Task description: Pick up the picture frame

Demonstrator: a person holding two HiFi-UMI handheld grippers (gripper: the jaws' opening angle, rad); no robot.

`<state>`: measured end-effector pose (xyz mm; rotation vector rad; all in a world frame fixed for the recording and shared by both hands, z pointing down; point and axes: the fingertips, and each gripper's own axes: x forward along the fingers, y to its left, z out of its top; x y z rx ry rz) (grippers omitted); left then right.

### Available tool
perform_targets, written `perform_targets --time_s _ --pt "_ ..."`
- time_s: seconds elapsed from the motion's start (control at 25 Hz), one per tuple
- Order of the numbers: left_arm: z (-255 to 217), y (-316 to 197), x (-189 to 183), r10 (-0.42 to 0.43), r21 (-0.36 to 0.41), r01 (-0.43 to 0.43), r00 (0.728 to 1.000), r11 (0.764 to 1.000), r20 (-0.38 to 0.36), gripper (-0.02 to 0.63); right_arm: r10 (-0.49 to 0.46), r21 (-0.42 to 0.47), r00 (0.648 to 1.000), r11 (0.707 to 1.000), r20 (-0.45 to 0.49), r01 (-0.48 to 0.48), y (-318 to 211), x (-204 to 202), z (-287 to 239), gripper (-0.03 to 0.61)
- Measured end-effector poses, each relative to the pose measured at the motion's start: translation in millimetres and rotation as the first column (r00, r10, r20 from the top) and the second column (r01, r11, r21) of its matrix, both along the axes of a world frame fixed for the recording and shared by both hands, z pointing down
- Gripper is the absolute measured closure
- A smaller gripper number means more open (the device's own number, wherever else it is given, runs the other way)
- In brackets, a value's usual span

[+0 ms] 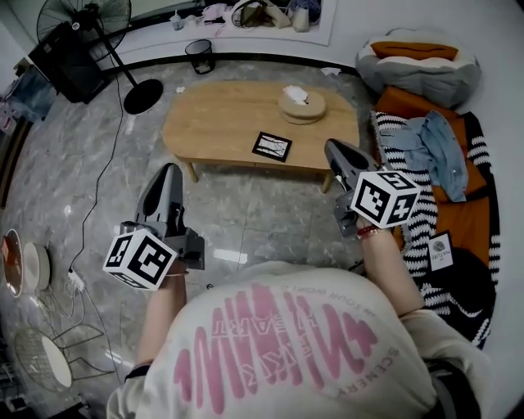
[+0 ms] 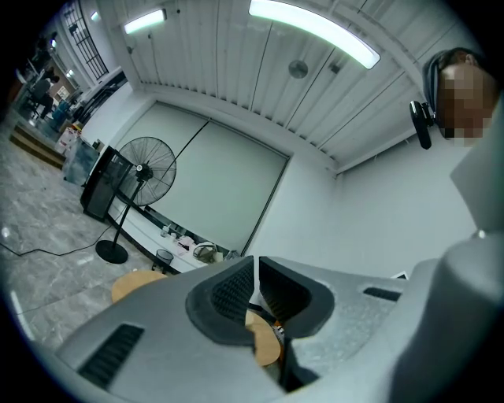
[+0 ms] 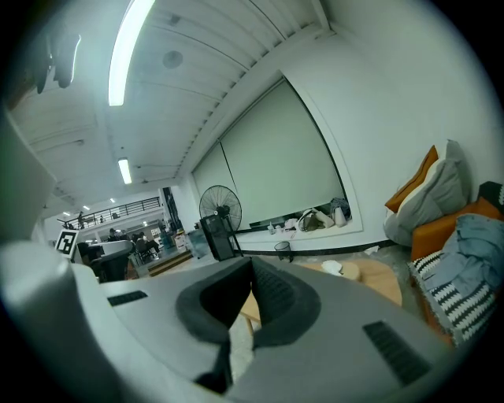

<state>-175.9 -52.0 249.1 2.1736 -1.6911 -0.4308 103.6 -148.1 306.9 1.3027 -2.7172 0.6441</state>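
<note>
The picture frame (image 1: 271,146), black-edged with a pale picture, lies flat near the front edge of the low wooden coffee table (image 1: 221,114). Both grippers hover over the floor short of the table and point toward it. My left gripper (image 1: 169,170) is off the table's front left corner, its jaws shut with nothing between them (image 2: 257,268). My right gripper (image 1: 334,147) is at the table's front right, a little right of the frame, also shut and empty (image 3: 252,268). Neither gripper view shows the frame.
A round wooden tissue holder (image 1: 302,105) sits on the table behind the frame. A standing fan (image 1: 90,24) and wastebasket (image 1: 199,56) are at the back left. Cushions (image 1: 417,61), clothes and a striped blanket (image 1: 426,147) lie right. Plates (image 1: 24,266) and a cable lie left.
</note>
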Motion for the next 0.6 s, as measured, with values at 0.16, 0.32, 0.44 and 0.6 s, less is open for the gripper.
perform_targets --time_s 0.16,0.32,0.44,0.6 --pt "5.6 -2.0 -2.8 -0.009 -0.028 0.009 1.000 1.000 0.004 0.591 -0.004 -0.035 1.000 0.999 0.010 0.004 2.4 -1.6 12.6 0.572" --pt "17.6 -6.4 2.2 -0.008 -0.062 0.009 1.000 0.998 0.008 0.591 0.014 -0.082 1.000 0.997 0.028 -0.011 -1.0 5.2 32.3 0.572" --pt "28.9 -11.3 3.0 -0.012 -0.092 0.012 1.000 0.996 0.000 0.591 0.015 -0.107 0.999 0.994 0.041 -0.010 -4.3 7.4 42.3 0.572" --pt "32.5 -26.8 0.8 -0.007 -0.106 0.006 1.000 0.994 -0.005 0.591 0.028 -0.119 0.999 0.993 0.045 -0.023 -12.8 9.8 48.2 0.572"
